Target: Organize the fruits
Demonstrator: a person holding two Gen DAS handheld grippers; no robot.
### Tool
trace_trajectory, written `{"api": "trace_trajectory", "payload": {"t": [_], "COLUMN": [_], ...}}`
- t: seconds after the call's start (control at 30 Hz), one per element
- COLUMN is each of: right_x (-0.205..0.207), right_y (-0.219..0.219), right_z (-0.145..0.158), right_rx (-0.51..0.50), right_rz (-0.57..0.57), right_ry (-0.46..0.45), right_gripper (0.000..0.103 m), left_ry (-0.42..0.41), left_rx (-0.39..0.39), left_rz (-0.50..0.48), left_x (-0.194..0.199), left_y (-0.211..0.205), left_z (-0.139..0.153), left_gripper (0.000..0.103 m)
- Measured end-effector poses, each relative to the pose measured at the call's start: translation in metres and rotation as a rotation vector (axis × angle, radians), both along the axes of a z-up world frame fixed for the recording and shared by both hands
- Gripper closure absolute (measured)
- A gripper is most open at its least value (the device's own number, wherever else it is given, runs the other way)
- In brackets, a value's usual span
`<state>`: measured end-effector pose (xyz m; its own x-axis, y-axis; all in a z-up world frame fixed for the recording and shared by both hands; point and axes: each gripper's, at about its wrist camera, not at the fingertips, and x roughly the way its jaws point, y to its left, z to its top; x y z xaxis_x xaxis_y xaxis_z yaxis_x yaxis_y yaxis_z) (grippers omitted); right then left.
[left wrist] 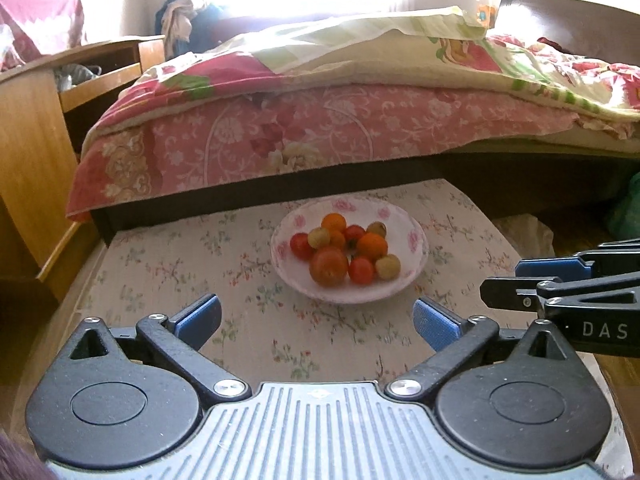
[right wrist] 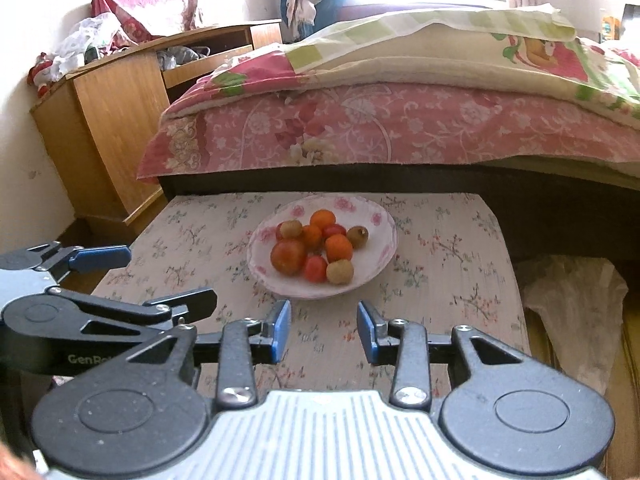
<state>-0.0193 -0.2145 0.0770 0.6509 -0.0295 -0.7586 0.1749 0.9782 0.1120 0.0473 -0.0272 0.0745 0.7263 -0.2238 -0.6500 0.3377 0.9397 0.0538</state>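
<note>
Blue-padded left tongs [left wrist: 316,322] wide apart, empty; right tongs [right wrist: 323,330] narrower, empty.

The bowl [left wrist: 408,276] is white with pink roses on its rim. In it lie orange fruits [left wrist: 372,246], red tomatoes [left wrist: 361,271] and tan-brown fruits [left wrist: 387,266]. The counter [left wrist: 180,264] wears a pale cloth sprigged with small pink and green flowers. The bed [left wrist: 320,136] has a pink floral cover. The fingers [left wrist: 434,326] carry blue pads on black arms.
</note>
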Motion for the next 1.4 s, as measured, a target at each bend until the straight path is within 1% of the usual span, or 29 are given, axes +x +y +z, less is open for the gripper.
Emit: {"api": "trace_trajectory", "payload": {"t": [0.13,0.37,0.53,0.67,0.8,1.03,1.27,1.4], "right_x": [-0.011,-0.025,-0.035,-0.043,-0.05,-0.055,-0.057,-0.059], "right_y": [0.005,0.011,0.016,0.021,0.023,0.026,0.032,0.034], "right_z": [-0.003,-0.002,-0.003,-0.006,-0.007,-0.015,-0.018,-0.018], "right_rx": [0.006,0.018,0.023,0.025,0.026,0.012,0.01,0.012], "right_rz": [-0.017,-0.033,-0.035,-0.037,-0.048,-0.071,-0.06,-0.059], "right_ry": [0.016,0.019,0.031,0.044,0.05,0.087,0.095,0.097], "right_gripper": [0.065,0.065,0.063,0.063,0.063,0.063,0.063,0.063], "left_ry": [0.019,0.025,0.049,0.09,0.108,0.109,0.114,0.119], "left_rx": [0.008,-0.014,-0.01,-0.017,-0.043,-0.026,0.018,0.024], "left_rz": [0.003,0.027,0.049,0.067,0.084,0.099,0.096,0.103], "left_x": [-0.009,-0.021,-0.029,-0.035,-0.042,-0.049,-0.053,-0.055], "left_y": [0.002,0.006,0.006,0.009,0.015,0.018,0.013,0.014], "left_z": [-0.005,-0.005,-0.009,-0.014,-0.016,-0.021,-0.025,-0.026], "left_gripper": [0.0,0.0,0.0,0.0,0.0,0.0,0.0,0.0]}}
